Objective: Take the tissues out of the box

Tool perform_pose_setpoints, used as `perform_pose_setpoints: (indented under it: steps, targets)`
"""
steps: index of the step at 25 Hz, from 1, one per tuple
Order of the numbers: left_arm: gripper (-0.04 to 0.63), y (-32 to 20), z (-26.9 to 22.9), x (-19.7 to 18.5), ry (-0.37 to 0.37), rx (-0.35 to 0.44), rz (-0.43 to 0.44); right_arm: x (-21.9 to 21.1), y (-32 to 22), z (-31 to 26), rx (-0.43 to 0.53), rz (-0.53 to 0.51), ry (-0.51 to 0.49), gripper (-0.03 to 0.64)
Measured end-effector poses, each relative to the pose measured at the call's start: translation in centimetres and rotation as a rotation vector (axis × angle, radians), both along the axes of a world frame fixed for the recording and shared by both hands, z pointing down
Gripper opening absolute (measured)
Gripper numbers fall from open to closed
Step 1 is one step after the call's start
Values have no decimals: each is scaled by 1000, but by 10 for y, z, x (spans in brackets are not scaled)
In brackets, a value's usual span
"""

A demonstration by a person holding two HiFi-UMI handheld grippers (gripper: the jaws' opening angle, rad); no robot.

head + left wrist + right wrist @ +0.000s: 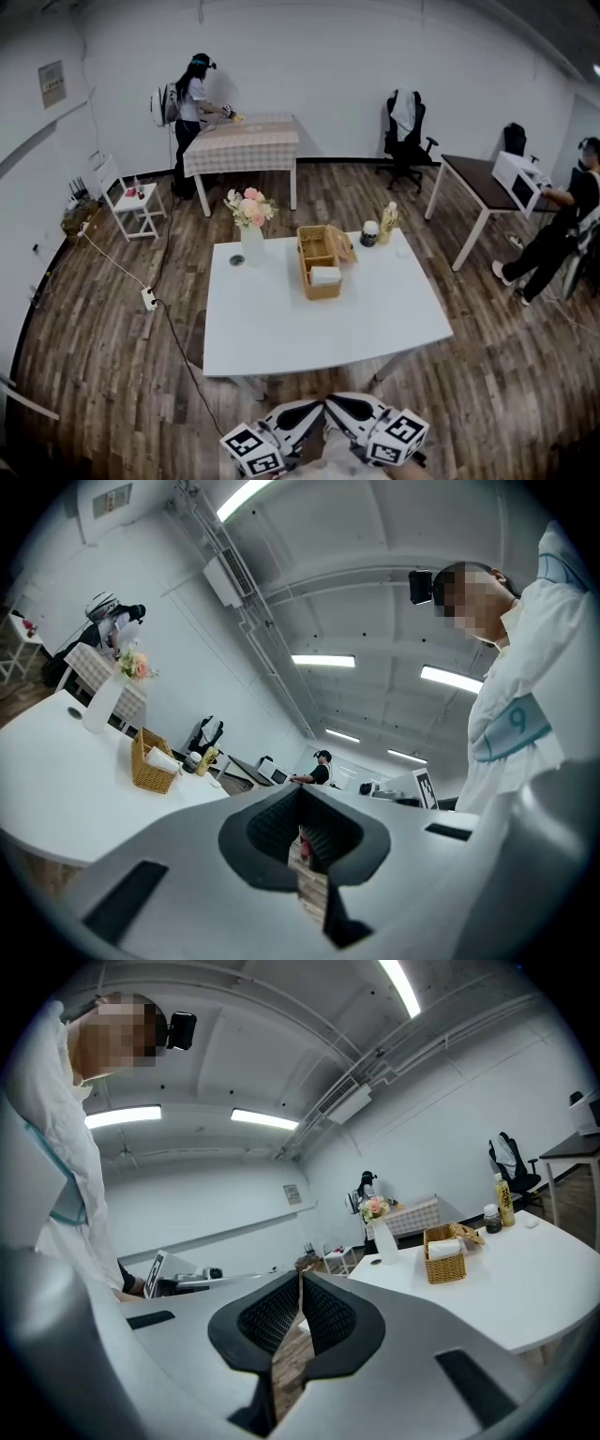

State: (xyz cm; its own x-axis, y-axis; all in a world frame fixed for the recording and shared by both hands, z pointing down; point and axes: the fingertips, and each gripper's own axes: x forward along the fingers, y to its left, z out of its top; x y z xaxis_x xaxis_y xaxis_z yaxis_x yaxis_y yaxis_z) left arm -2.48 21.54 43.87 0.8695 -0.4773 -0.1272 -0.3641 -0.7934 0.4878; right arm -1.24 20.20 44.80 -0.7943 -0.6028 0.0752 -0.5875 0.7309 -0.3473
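1. Fingers (272,832) of the left gripper (300,803) are pressing together on nothing, hovering off the near edge of the table (281,328).
2. Right gripper (300,1283) is hovering just beside it, likewise closed tight and empty.
3. Tissues (326,275) are lying in the wicker box (304,258) at the table's far middle — none is out yet, so the whole job is waiting.
4. Vase (251,246) is standing toward the table's far left, jar (370,233) and bottle (387,223) toward its far right — the table's near half is offering open room.

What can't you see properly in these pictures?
Wicker box: head view, its walls hide all but the top of the tissues.
Yellow bottle: label too small in every view.
Dark spot beside the vase: head view, too small to name.
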Motion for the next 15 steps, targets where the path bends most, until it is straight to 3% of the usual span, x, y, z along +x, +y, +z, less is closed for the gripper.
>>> perform_pose_setpoints:
  steps: [15]
  targets:
    - [2, -131, -5, 18, -13, -51, -44, 17, -131, -4, -44, -85, 15, 35]
